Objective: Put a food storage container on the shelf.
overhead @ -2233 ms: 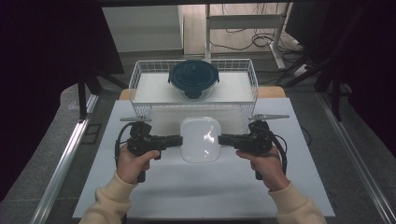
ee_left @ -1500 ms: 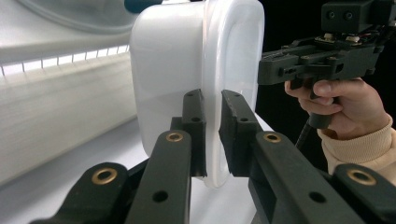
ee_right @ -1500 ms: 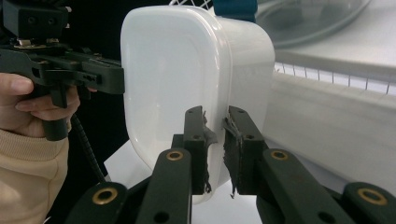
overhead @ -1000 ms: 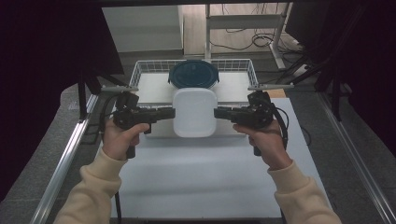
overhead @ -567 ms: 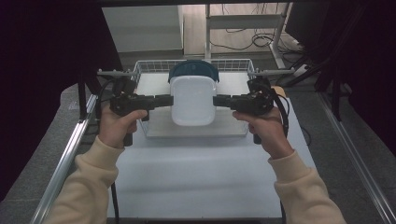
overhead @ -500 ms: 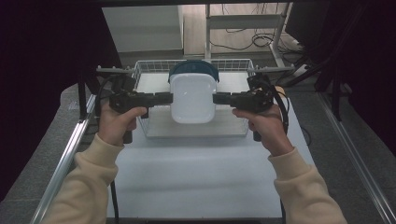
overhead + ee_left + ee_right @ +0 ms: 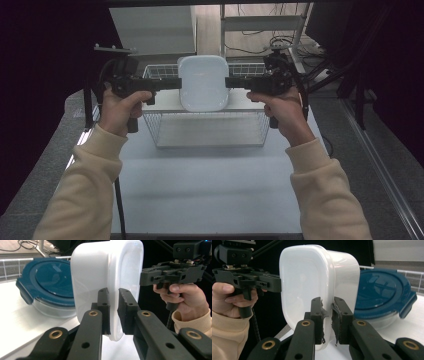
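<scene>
Item: white rounded-rectangular plastic container (image 7: 203, 82) — carried by two hand-held grippers, taken as landmark for all placements below

Left of the container: left gripper (image 7: 175, 83), black, in a hand with a cream sleeve. Its jaws are closed narrowly on the container's left rim; the left gripper view shows both pads clamped on the rim edge (image 7: 113, 312).

Container itself: held in the air, tipped so its broad face looks toward the high camera. Two seconds ago it lay on the white table (image 7: 210, 185) in front of the white wire basket (image 7: 205, 127); since then both hands have carried it up and away from the person, to above the basket's far part.

Behind and below the container: round glass dish with dark blue clip lid (image 7: 47, 287), resting on a white surface.

Right of the container: right gripper (image 7: 231, 82), mirror of the left, jaws likewise nearly closed and pinching the right rim (image 7: 327, 315).

Reading: the lift is done — lowering the container beside the blue-lidded dish looks to be what is left
</scene>
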